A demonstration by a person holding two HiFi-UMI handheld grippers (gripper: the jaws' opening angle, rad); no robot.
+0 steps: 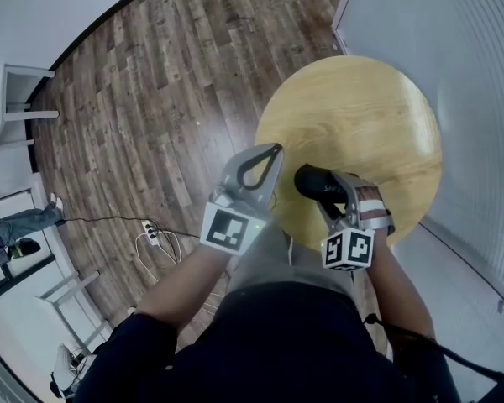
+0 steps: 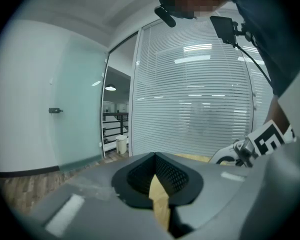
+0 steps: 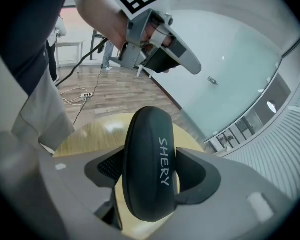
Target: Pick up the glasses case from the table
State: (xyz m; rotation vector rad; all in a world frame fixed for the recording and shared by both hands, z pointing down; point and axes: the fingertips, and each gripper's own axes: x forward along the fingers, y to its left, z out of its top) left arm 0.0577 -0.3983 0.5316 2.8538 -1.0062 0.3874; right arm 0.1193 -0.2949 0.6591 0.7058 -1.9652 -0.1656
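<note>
A black glasses case (image 1: 312, 180) marked SHERY (image 3: 149, 166) sits between the jaws of my right gripper (image 1: 322, 191), which is shut on it across its narrow sides. The case hangs above the near edge of the round wooden table (image 1: 361, 116). In the right gripper view (image 3: 150, 176) the case stands lengthwise between the pads, with the tabletop (image 3: 90, 134) below. My left gripper (image 1: 265, 154) hovers by the table's left edge, its fingertips together and nothing held. In its own view (image 2: 157, 181) the jaws meet over a sliver of wood.
A wall of white blinds (image 1: 454, 40) runs close along the table's right side. Dark wood floor lies to the left, with a power strip and cables (image 1: 151, 229). White furniture (image 1: 17, 99) and another person's legs (image 1: 25, 221) are at the far left.
</note>
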